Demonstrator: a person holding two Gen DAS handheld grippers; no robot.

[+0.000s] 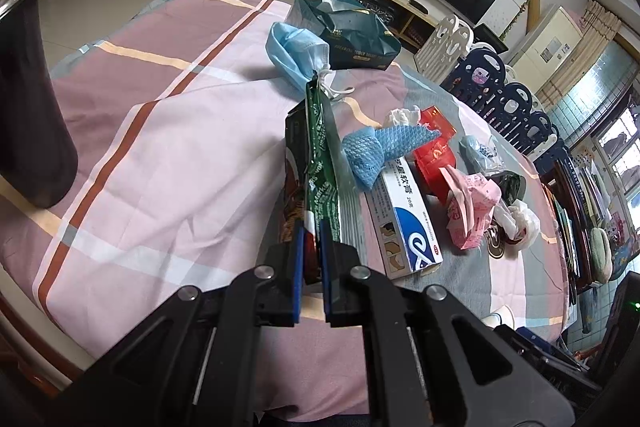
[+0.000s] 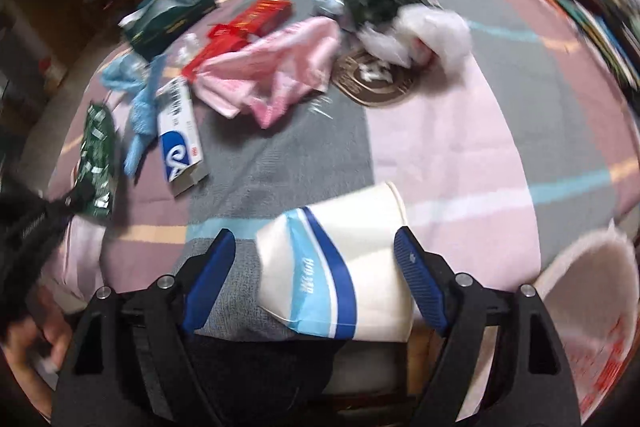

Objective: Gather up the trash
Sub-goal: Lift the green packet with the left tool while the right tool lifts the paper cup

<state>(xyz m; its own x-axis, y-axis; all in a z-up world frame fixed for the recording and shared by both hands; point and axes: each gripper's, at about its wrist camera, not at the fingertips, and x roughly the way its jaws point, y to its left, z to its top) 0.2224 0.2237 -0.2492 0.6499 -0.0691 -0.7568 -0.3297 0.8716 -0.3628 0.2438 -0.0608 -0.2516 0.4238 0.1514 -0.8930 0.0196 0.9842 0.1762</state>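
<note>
My left gripper is shut on a long green snack wrapper that stands up from the pads over the striped cloth. In the right wrist view that wrapper hangs at the left edge. My right gripper stands wide open, pointing steeply down. A crumpled white paper cup with blue stripes lies between its fingers, with a gap on the left side. Loose trash lies beyond: a blue face mask, blue foam net, white-and-blue box, red box, pink paper and white plastic.
A dark green tissue pack lies at the table's far side. A dark cylinder stands at the left edge. A white bag with red print gapes at the lower right. A person's hand shows at lower left. Chairs line the far edge.
</note>
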